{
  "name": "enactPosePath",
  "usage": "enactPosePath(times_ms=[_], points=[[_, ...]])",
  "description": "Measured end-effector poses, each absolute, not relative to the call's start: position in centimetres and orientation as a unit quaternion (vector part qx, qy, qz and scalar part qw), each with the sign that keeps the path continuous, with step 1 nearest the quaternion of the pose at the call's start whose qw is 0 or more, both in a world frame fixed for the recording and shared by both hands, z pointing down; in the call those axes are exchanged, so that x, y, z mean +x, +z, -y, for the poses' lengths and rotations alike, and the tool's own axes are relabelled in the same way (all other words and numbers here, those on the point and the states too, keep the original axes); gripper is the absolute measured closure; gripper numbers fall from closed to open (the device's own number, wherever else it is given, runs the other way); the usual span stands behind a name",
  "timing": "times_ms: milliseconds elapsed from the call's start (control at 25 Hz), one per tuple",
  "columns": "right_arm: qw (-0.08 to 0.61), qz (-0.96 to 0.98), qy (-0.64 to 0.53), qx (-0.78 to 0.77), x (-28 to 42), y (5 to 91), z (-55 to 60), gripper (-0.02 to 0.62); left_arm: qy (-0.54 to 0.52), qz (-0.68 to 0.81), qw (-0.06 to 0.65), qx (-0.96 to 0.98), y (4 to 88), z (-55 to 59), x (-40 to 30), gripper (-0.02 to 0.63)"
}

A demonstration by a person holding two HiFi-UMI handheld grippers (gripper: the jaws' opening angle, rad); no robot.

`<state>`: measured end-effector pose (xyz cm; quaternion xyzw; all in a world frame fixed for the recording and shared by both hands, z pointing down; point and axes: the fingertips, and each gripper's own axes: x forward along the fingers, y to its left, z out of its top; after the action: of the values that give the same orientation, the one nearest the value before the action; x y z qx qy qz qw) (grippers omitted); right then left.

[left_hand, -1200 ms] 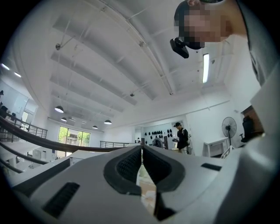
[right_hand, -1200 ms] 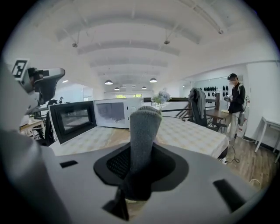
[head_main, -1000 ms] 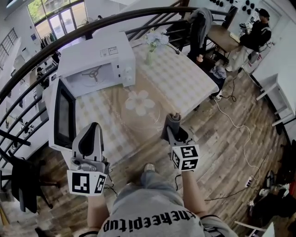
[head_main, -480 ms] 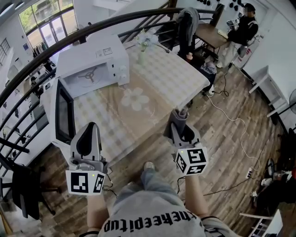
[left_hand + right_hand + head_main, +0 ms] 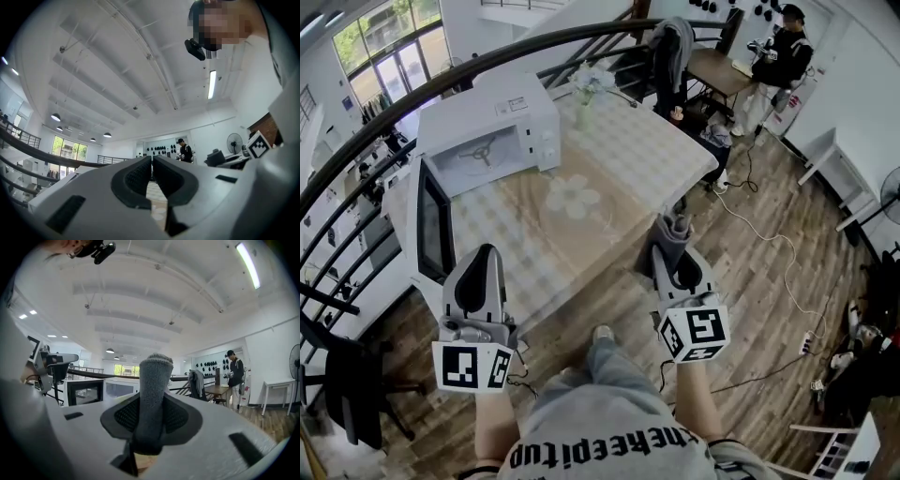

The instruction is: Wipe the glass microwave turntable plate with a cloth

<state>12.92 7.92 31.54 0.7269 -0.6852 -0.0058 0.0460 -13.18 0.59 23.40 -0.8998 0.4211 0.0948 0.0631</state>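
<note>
My right gripper (image 5: 151, 409) has its fingers clamped on the grey cloth (image 5: 153, 376), which is bunched into a roll and stands up past the fingertips. My left gripper (image 5: 152, 171) holds nothing; its fingers are drawn together with only a thin slit left between the ribbed pads. In the head view I hold both grippers just off the near edge of the desk (image 5: 661, 155), over the wooden floor (image 5: 769, 309), with the left one at the near left corner and the right one at the near right side. The glass plate (image 5: 546, 223) lies flat in the middle of the desk, well apart from both grippers. Its rim is faint, and a white flower shape (image 5: 573, 197) shows at its centre. Behind it stands the white microwave (image 5: 502, 108), its door (image 5: 431, 234) swung open towards me on the left and its bare turntable hub visible inside. A vase of pale flowers (image 5: 586, 89) stands near the far edge of the desk, beside the microwave. Another person (image 5: 773, 56) stands at a table far off to the right.
</note>
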Motion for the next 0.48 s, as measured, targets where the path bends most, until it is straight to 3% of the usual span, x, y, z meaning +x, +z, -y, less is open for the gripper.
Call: enactPosePath(times_ms=[480], points=[[0.046,0.665,-0.049,0.744,11.2,29.4,-10.9,0.488,0.101,-0.412,0.059,-0.904,23.4,-1.9,-14.6,0.592]])
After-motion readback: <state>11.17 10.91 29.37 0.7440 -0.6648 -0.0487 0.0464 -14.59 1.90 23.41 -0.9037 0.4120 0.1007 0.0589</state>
